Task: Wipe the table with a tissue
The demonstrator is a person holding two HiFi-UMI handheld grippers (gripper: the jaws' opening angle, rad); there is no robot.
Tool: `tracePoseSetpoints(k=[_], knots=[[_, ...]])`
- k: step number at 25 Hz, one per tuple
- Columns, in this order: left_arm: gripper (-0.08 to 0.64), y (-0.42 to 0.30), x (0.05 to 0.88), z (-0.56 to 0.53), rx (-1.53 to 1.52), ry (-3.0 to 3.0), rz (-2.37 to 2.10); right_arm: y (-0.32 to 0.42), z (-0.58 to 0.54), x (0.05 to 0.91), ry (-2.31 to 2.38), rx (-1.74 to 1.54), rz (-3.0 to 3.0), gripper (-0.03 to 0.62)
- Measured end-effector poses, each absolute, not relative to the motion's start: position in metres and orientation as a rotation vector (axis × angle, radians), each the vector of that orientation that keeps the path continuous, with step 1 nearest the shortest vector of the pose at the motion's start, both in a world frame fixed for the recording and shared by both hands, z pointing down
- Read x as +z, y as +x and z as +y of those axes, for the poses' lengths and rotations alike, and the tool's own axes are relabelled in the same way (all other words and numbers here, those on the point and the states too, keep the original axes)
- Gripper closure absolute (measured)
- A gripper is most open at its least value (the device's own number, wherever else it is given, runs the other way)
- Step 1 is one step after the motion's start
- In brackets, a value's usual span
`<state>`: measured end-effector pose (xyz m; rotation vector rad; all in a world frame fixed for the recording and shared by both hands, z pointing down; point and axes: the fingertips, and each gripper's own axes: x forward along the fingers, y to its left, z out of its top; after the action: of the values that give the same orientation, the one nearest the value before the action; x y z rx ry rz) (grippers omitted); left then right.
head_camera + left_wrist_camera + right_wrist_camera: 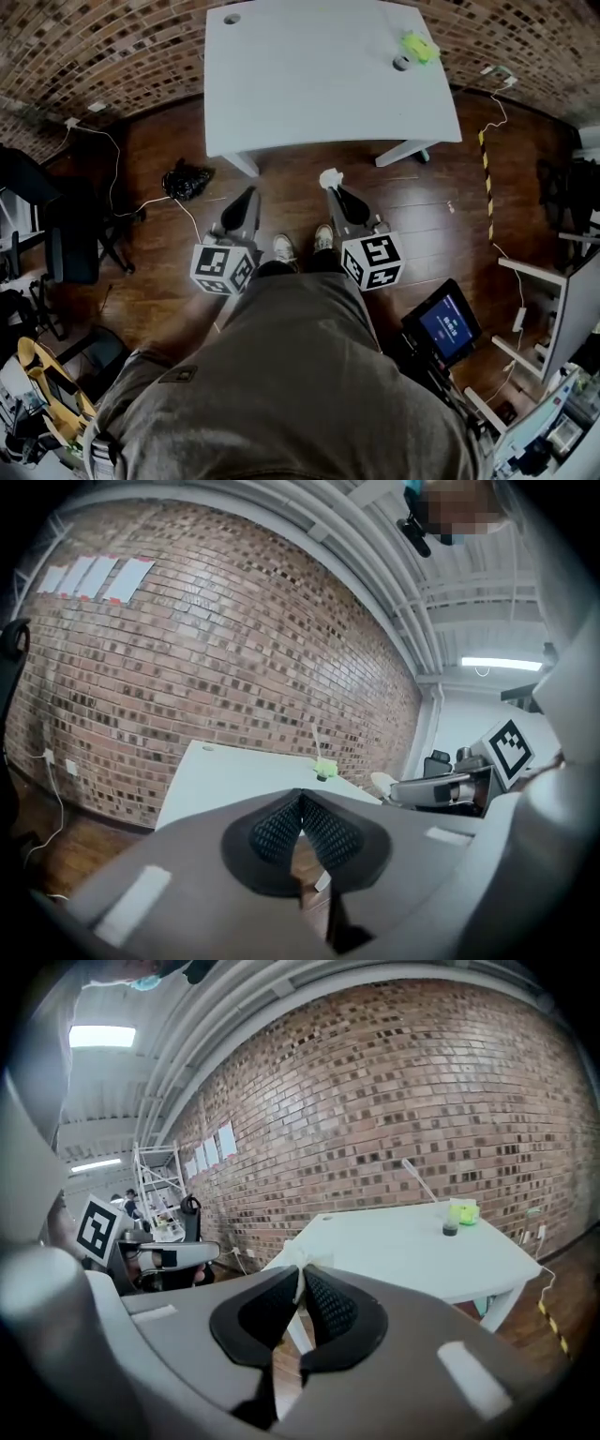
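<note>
A white table [309, 75] stands ahead of me against the brick wall, seen also in the left gripper view as the table [234, 775] and in the right gripper view as the table [403, 1246]. My right gripper [330, 184] is shut on a crumpled white tissue [329, 176], which pokes out above the jaws as the tissue [302, 1258]. It hangs over the floor, short of the table's near edge. My left gripper [247, 195] is shut with nothing in it, also short of the table. In the left gripper view its jaws [300, 803] meet at the tips.
A yellow-green object [419, 47] and a small dark cap [401, 63] sit near the table's far right corner. A black bag [186, 179] and cables lie on the wooden floor at left. An office chair [70, 239] stands left, a tablet screen [442, 325] at right.
</note>
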<state>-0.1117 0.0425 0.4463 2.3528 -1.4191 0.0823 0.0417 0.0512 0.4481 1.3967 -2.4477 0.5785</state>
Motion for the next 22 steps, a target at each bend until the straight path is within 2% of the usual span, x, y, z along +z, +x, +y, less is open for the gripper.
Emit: tracePoseSetpoints(k=[9, 22], knots=[[0.558, -0.086, 0.415, 0.048, -0.015, 2.415, -1.412, 0.058, 0.063, 0.407, 1.462, 0.535, -2.538, 0.561], [0.558, -0.067, 0.4, 0.049, -0.036, 2.457, -1.401, 0.076, 0.066, 0.397, 1.52, 0.534, -2.567, 0.563]])
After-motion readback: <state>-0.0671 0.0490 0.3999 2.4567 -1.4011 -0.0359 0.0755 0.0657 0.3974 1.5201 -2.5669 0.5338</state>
